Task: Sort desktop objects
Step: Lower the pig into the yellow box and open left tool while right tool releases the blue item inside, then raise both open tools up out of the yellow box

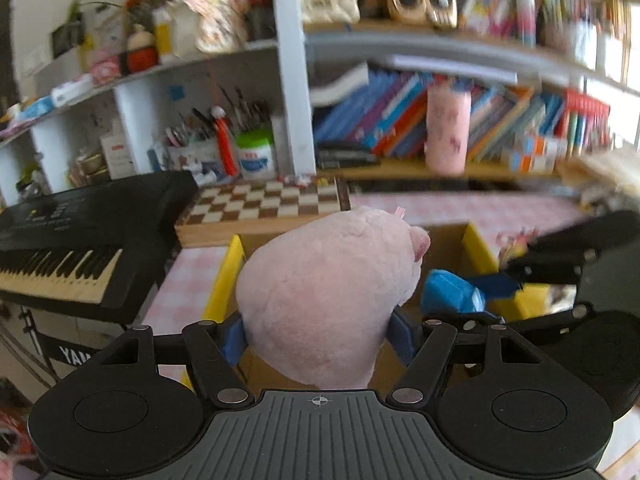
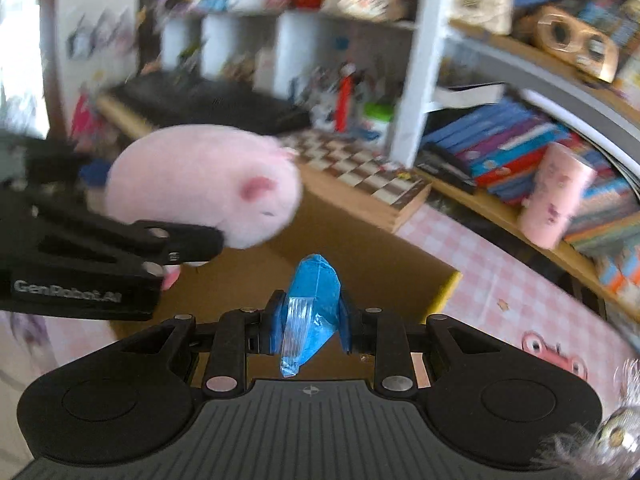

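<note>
My left gripper [image 1: 318, 334] is shut on a pink plush pig [image 1: 324, 296] and holds it above an open cardboard box [image 1: 448, 240] with yellow flap edges. The pig also shows in the right wrist view [image 2: 204, 184], with the left gripper [image 2: 192, 246] under it. My right gripper [image 2: 306, 324] is shut on a blue plastic packet [image 2: 312, 304] and holds it over the same box [image 2: 360, 256]. In the left wrist view the right gripper [image 1: 504, 280] comes in from the right with the packet [image 1: 452, 292].
A wooden chessboard [image 1: 260, 204] lies behind the box and a black keyboard [image 1: 72, 240] sits to its left. A pink checked tablecloth [image 2: 500, 280] covers the table. A pink cup [image 1: 446, 128] stands on the bookshelf among books. A furry toy [image 2: 612, 432] lies at the lower right.
</note>
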